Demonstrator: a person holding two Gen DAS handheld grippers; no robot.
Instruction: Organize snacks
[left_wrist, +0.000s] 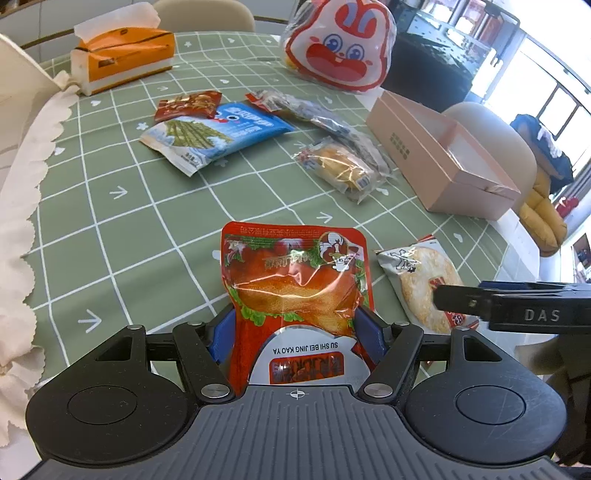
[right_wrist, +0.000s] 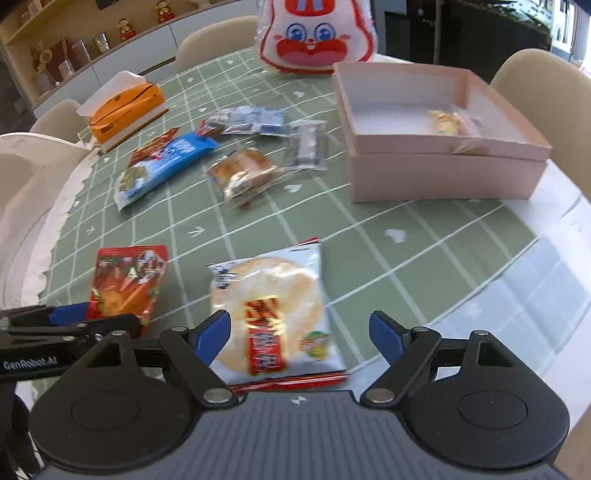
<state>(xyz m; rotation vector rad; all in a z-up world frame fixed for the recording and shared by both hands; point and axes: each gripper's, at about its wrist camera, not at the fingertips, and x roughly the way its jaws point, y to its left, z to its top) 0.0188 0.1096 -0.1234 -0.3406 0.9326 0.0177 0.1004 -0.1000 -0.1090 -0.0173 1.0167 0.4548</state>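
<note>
Little has been organised so far: one small yellow wrapped snack (right_wrist: 445, 122) is seen inside the open pink cardboard box (right_wrist: 448, 173). The rest lie on the green checked tabletop (right_wrist: 369, 229).

The left claw (left_wrist: 295, 332) straddles, ungripped, the red glossy roast-duck pouch (left_wrist: 295, 273). The right claw (right_wrist: 299, 332) is spread wide around the white round rice-cracker packet (right_wrist: 273, 306). Five more packets farther off remain to be collected.

1. You have the duck pouch (left_wrist: 295, 288) nearest on the desk (left_wrist: 147, 236), with the rice cracker packet (left_wrist: 424, 284) just to its right.
2. Behind them lie the seaweed packet (left_wrist: 218, 133) and the bread packet (left_wrist: 341, 168).
3. The open box (right_wrist: 443, 162) sits far right, with one snack (right_wrist: 445, 122) in it.
</note>
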